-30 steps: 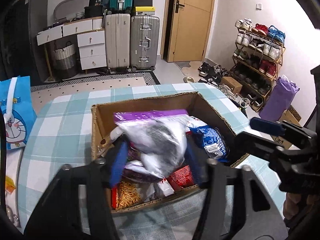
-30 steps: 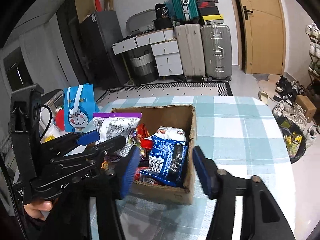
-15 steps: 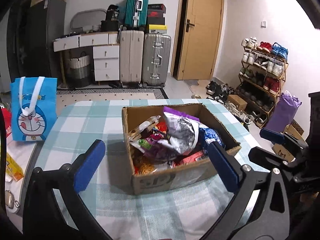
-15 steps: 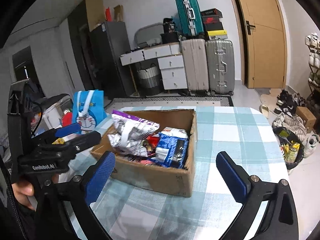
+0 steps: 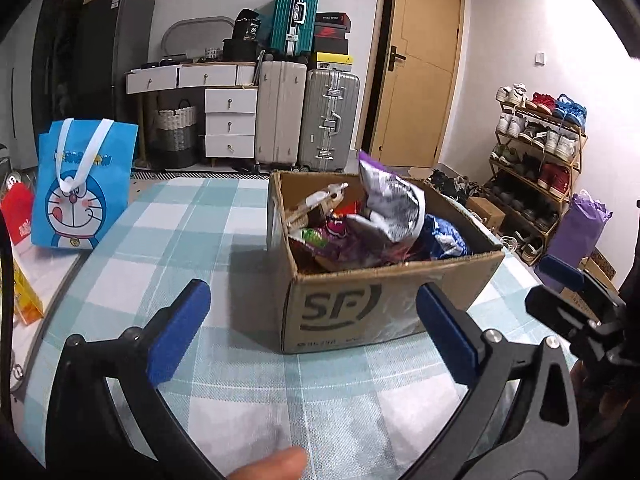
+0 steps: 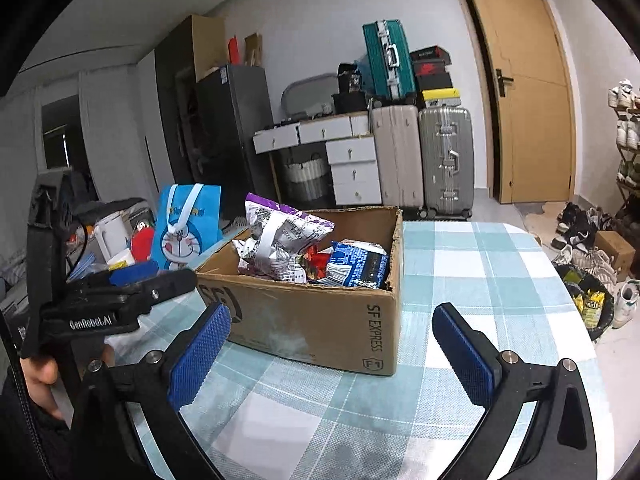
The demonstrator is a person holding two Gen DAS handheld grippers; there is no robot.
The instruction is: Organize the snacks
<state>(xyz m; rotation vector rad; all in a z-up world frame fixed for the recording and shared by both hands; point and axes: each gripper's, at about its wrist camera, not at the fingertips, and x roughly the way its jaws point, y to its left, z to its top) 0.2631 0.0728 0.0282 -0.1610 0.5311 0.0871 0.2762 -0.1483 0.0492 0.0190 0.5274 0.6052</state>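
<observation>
Checked counter in cluttered room, suitcases far. Cardboard box near centre, snack bags heaped inside. Left hand-held gripper wide, empty; right hand-held gripper wide, empty, both short of box. Step: between picks. Next: choose loose snack, approach squarely.

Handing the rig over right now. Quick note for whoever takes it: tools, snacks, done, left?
Left tool: open, empty, held low over the checked table, short of the box.
Right tool: open, empty, also in front of the box.
Cardboard box: on the table, open top, heaped with snack packs. White and purple bag sits on top and sticks up over the rim; blue pack lies beside it at the right wall.
Done: no loose snacks visible on the table.
Left: possibly settling the tall bag lower, if it should sit below the rim.
</observation>
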